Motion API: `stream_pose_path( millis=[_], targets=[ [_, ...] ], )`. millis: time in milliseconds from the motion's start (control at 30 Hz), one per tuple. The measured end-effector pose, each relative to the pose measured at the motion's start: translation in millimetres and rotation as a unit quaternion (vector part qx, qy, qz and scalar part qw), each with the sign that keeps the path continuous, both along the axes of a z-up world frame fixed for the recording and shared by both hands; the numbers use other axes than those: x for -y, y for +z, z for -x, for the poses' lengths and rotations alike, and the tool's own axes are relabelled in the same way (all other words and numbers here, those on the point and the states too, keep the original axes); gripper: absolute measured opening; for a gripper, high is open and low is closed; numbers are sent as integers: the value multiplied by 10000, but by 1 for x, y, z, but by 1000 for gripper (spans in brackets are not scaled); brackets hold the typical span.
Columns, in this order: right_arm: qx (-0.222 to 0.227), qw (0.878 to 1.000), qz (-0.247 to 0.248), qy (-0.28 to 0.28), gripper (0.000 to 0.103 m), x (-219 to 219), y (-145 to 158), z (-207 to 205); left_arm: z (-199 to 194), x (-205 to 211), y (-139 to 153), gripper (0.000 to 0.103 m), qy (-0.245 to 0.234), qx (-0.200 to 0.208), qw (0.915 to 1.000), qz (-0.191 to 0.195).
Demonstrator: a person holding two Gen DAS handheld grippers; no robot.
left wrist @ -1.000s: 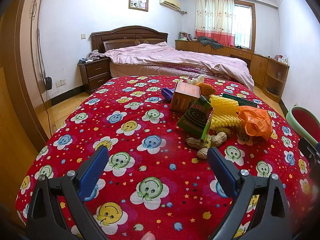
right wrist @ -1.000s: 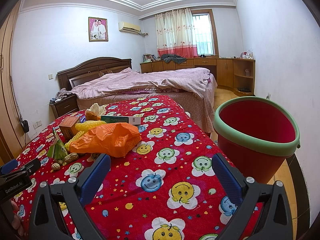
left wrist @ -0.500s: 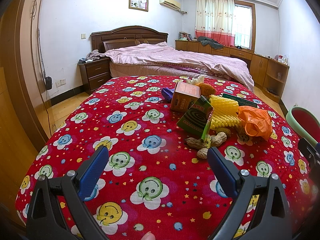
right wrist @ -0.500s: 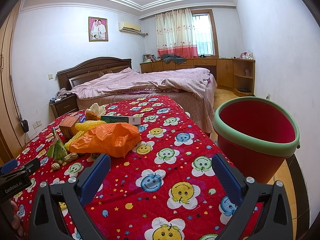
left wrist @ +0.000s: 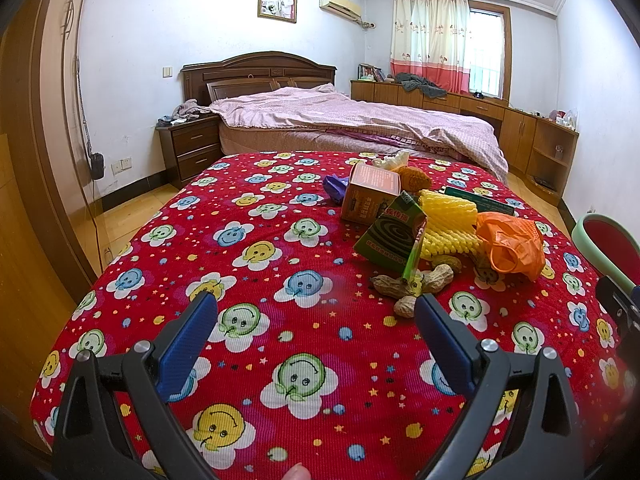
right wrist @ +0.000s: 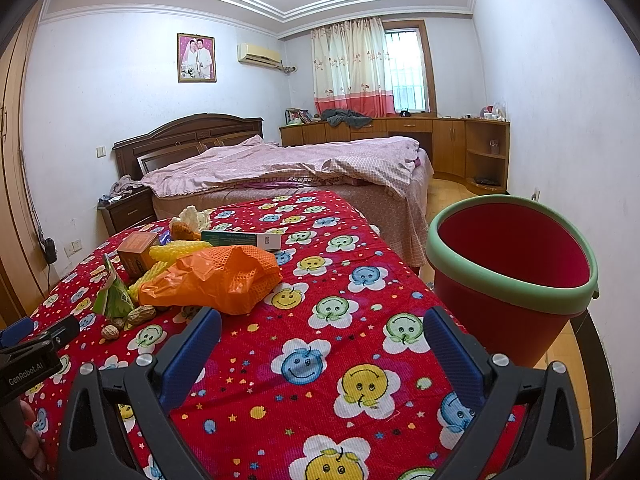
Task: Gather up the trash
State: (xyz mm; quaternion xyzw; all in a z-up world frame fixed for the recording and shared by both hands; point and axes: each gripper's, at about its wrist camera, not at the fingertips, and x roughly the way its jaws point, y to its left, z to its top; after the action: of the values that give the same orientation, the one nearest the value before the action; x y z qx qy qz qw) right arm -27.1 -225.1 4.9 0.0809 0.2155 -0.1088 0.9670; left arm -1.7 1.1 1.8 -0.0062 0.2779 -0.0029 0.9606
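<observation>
A heap of trash lies on the red smiley-face cloth [left wrist: 256, 280]: an orange plastic bag [left wrist: 510, 246] [right wrist: 216, 280], yellow foam netting [left wrist: 450, 220], a green mosquito-coil box [left wrist: 390, 236], a brown carton [left wrist: 370, 196] and peanut shells [left wrist: 416, 284]. A red bucket with a green rim [right wrist: 508, 264] stands at the cloth's right edge. My left gripper [left wrist: 316, 316] hovers open just short of the peanuts. My right gripper [right wrist: 322, 330] is open over bare cloth, between the orange bag and the bucket. Neither holds anything.
Beyond the cloth-covered surface stands a bed with a pink quilt [left wrist: 348, 120], a nightstand [left wrist: 188, 148] to its left and wooden cabinets [right wrist: 440, 144] along the far wall. A wardrobe [left wrist: 36, 160] lines the left side. Bare floor shows beside the bucket.
</observation>
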Motion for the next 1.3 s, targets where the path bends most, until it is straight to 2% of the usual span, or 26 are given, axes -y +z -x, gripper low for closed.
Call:
stream_pose_path(
  millis=[633,867,1033,1300],
  targets=[
    [2,10000,18,1,103,-1,0,0,0,0,0,98,5,2,10000,7],
    [-160,9998,-90,67,103,10,0,-4,-5,-3,-1,98,-56,-162,9998,40],
    [-375,9989,-171,209,103,18,1,-9,-16,-4,0,98,-249,-351,9989,192],
    [-514,9973,-376,372,103,30,12,-17,-41,15,15,98,-768,-500,9956,174]
  ],
)
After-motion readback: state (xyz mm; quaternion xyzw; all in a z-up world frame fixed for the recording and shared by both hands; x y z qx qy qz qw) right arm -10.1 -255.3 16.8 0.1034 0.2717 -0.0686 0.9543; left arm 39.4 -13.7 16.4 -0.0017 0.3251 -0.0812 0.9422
